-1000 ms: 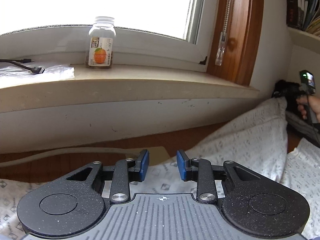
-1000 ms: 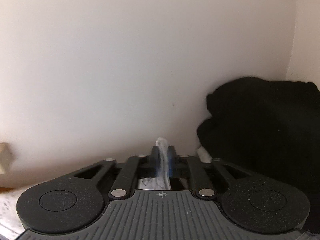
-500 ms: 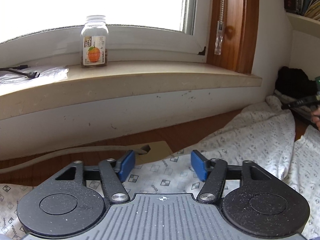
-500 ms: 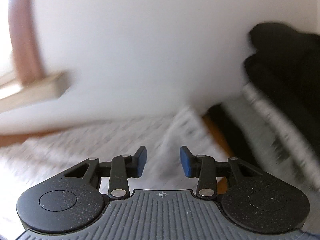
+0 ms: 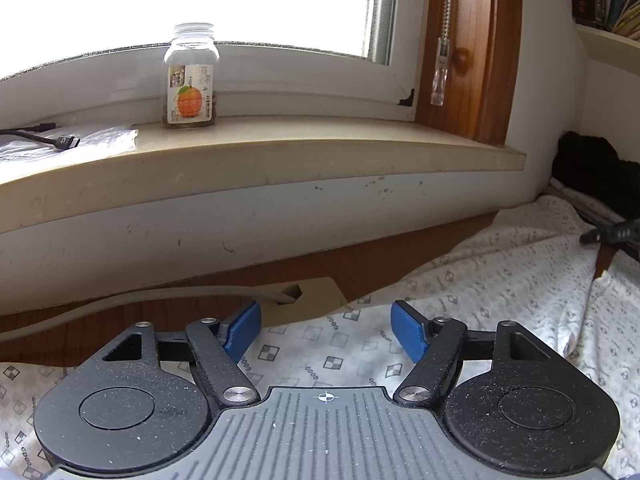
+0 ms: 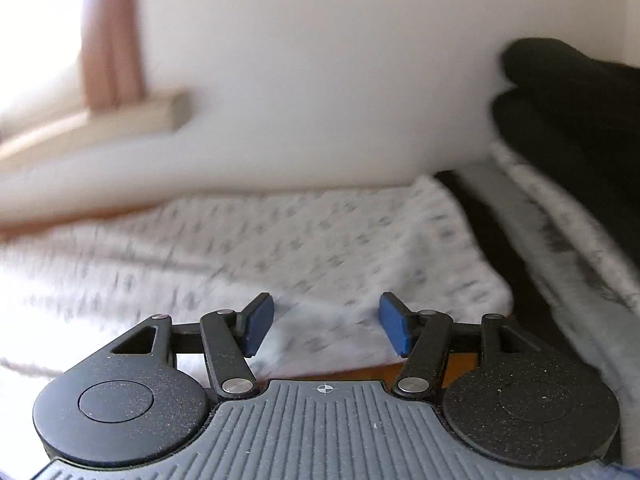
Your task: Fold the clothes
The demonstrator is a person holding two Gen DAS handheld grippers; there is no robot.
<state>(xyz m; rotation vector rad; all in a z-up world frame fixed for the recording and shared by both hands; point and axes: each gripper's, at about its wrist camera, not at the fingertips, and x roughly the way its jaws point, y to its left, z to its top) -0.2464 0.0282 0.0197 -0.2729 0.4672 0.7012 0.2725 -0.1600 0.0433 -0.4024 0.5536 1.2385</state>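
Fabric, a white patterned garment (image 5: 500, 280), lies spread on the wooden worktop (image 5: 360, 268) below the windowsill (image 5: 280, 152), beside dark clothes (image 6: 572, 120). The left tool (image 5: 326, 330) and the right tool (image 6: 326, 324) hang over it, jaws opening, blue pads apart and gripping nothing. The right view is blurred.

Room over the patterned cloth (image 5: 500, 280); windowsill (image 5: 280, 152) overhangs ahead, black clothes heap (image 6: 568, 112) blocks the right.
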